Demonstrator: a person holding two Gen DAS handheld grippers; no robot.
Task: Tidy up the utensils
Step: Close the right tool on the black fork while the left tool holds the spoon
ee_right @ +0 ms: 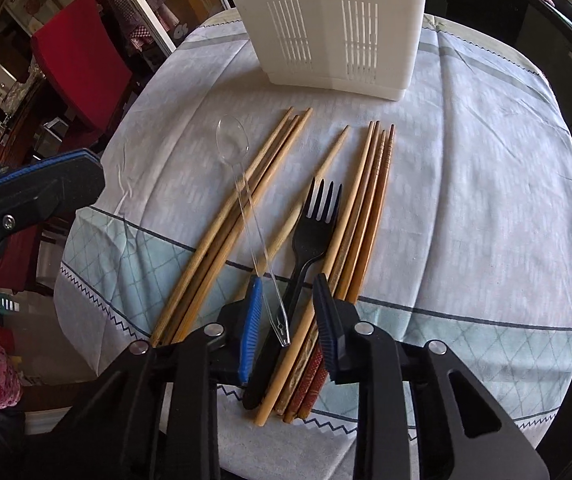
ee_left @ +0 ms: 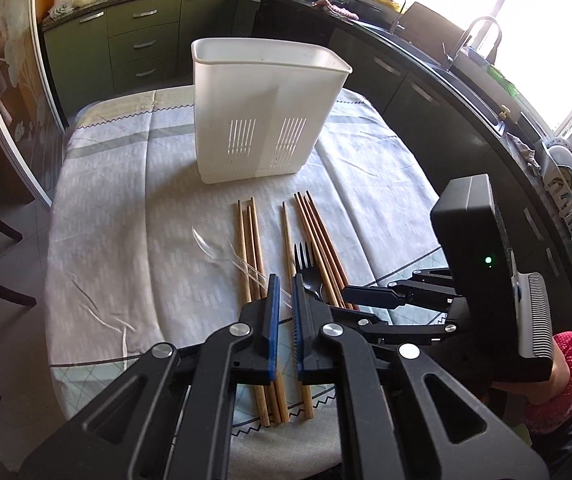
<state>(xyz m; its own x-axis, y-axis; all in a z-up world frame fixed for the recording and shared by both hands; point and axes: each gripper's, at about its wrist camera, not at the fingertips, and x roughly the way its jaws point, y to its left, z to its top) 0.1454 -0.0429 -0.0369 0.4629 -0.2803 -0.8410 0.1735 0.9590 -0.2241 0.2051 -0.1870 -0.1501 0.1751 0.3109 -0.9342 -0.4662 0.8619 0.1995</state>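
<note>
Round table under a pale checked tablecloth (ee_left: 134,208). White slotted utensil caddy (ee_left: 264,112) stands upright at the far middle of the cloth, well apart from the utensils; nothing shows above its rim.

Utensils lie flat in a row nearer the grippers, handles toward the cameras. Left group of light wooden chopsticks (ee_right: 242,208); one single chopstick (ee_right: 318,176) apart from it; right group of darker chopsticks (ee_right: 370,208). A clear plastic spoon (ee_right: 233,140) lies diagonally across the left group, bowl toward the caddy. A black plastic fork (ee_right: 316,216) lies between the single chopstick and the right group, touching the chopsticks beside it.

Surroundings: dark green cabinets (ee_left: 142,36) and a counter behind the table; a red chair (ee_right: 82,64) off the table's left edge.

Left gripper (ee_left: 284,280): jaws parted by a narrow gap, empty, raised above the near ends of the left chopsticks, pointing at the caddy.

Right gripper (ee_right: 288,292): jaws spread wider, nothing clamped; spoon handle, fork handle and a chopstick run through the gap. Contact with them cannot be judged. In the left wrist view it reaches in low from the right, close beside the left gripper.
</note>
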